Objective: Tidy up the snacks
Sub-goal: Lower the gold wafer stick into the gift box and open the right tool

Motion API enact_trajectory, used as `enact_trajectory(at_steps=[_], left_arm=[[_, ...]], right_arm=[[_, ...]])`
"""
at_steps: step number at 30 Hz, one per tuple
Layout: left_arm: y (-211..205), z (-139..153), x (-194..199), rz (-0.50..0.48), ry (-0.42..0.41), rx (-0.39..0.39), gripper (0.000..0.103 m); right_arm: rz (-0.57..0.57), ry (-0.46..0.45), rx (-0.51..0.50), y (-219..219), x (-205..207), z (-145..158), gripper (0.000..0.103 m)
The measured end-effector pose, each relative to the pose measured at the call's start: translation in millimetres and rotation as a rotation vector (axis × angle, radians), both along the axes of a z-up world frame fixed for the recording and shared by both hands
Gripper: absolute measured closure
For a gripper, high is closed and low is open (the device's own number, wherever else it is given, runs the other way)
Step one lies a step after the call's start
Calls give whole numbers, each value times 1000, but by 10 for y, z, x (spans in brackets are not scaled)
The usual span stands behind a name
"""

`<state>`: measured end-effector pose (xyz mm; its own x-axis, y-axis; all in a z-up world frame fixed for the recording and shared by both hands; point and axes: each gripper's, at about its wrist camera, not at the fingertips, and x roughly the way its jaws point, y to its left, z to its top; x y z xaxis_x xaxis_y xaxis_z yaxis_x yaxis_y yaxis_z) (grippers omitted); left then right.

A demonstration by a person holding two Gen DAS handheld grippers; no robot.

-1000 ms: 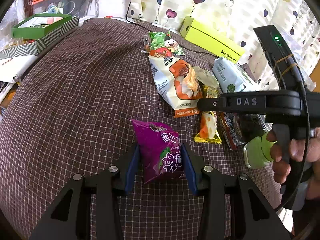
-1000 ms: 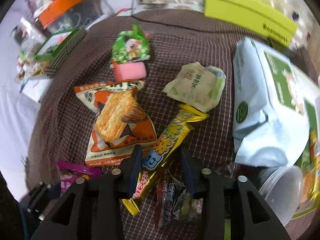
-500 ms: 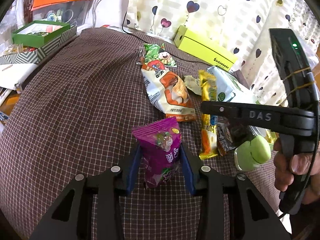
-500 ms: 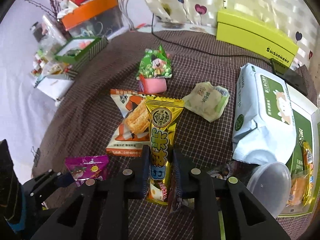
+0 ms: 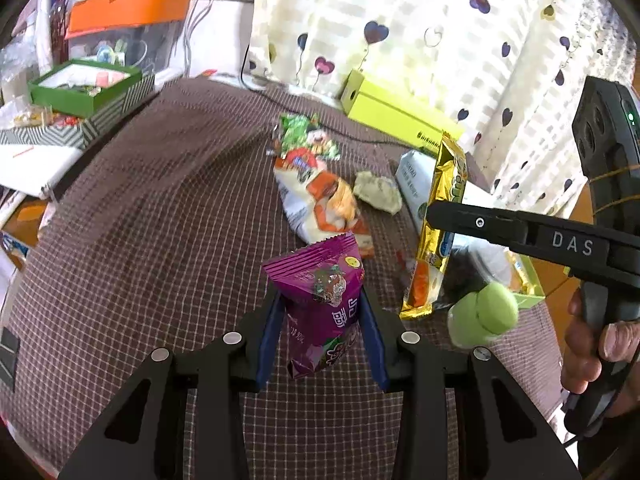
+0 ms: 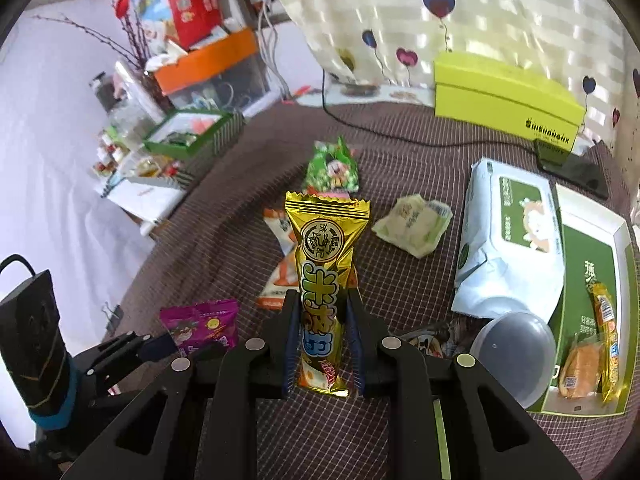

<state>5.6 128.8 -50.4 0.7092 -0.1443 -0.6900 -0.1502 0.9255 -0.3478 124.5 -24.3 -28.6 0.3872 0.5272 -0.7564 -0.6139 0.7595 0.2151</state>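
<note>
My left gripper (image 5: pixel 322 334) is shut on a purple snack packet (image 5: pixel 320 300) and holds it upright above the checked cloth; it also shows in the right wrist view (image 6: pixel 200 326). My right gripper (image 6: pixel 322 344) is shut on a long gold snack bar (image 6: pixel 322 280), held upright above the table; the bar shows in the left wrist view (image 5: pixel 440 232) too. On the cloth lie an orange-white snack bag (image 5: pixel 320 204), a green cartoon packet (image 6: pixel 332 166) and a pale crumpled wrapper (image 6: pixel 414 222).
A white-green open box (image 6: pixel 592 276) at the right holds several snacks, beside a wet-wipes pack (image 6: pixel 508 240) and a clear plastic lid (image 6: pixel 514 356). A lime box (image 6: pixel 504 96) stands at the back. A green striped box (image 5: pixel 90 88) sits at the far left.
Both grippers have lifted their packets higher off the cloth. The gold bar has swung from lying flat to upright in the right gripper. The purple packet now stands clear of the table.
</note>
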Motion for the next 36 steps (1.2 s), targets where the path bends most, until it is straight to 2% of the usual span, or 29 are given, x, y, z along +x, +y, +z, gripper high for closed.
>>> enact_trajectory(at_steps=[11,21,36], left_arm=[[-168,306,66,-39,-51,24,64],[-434,623,238,-98,-118,41,64],[-923,871,500,-212,-161,50,64]], right_arm=[[-23,-43,57,-292,-103,267,82],[-97,-130,110,-743,-131,641,82],[-292,-147,139,-1687,-6,662,82]])
